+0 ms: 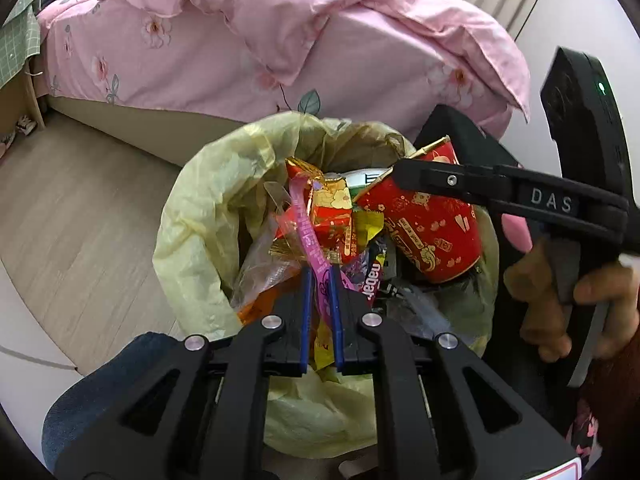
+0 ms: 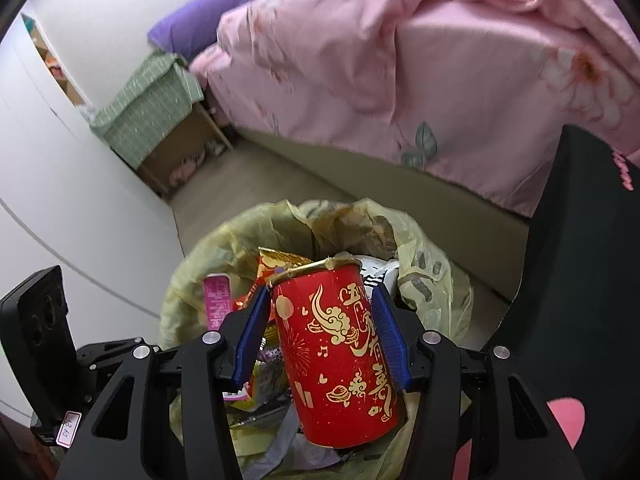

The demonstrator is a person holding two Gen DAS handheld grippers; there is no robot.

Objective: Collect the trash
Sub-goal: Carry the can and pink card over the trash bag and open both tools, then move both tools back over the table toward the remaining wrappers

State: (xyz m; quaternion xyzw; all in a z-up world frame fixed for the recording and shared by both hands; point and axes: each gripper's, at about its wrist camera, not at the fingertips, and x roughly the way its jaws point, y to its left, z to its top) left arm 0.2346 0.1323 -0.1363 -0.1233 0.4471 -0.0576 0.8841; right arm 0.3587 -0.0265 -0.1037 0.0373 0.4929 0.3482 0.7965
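The left gripper (image 1: pixel 322 280) is nearly closed, its two blue-padded fingers (image 1: pixel 307 312) pinching a pink printed wrapper strip (image 1: pixel 310 236) that runs up out of the gap and arches over the heap of rubbish. That heap fills a bin lined with a pale yellow plastic bag (image 1: pixel 192 240), whose crumpled rim folds outward all round. Among the rubbish lie a red-and-gold foil snack packet (image 1: pixel 332 208), clear cellophane and a dark wrapper with white lettering. The right gripper (image 2: pixel 324 320) stands partly open, as wide as the red paper cup (image 2: pixel 340 364) between its fingers, which press against the cup's two sides just under the rim. The cup is decorated in gold with clouds and Chinese characters, has a torn gold foil lid (image 2: pixel 316 268) still clinging to its mouth, and tilts so that its base points down into the yellow-lined bin (image 2: pixel 424 280), above the other rubbish. From the left wrist camera the same cup (image 1: pixel 432 232) lies at the right side of the bin's mouth, with the right tool's black finger (image 1: pixel 440 182) crossing over it. Behind the bin is a bed with a pink floral duvet (image 1: pixel 280 40), and a black chair (image 2: pixel 580 260) stands to the right.
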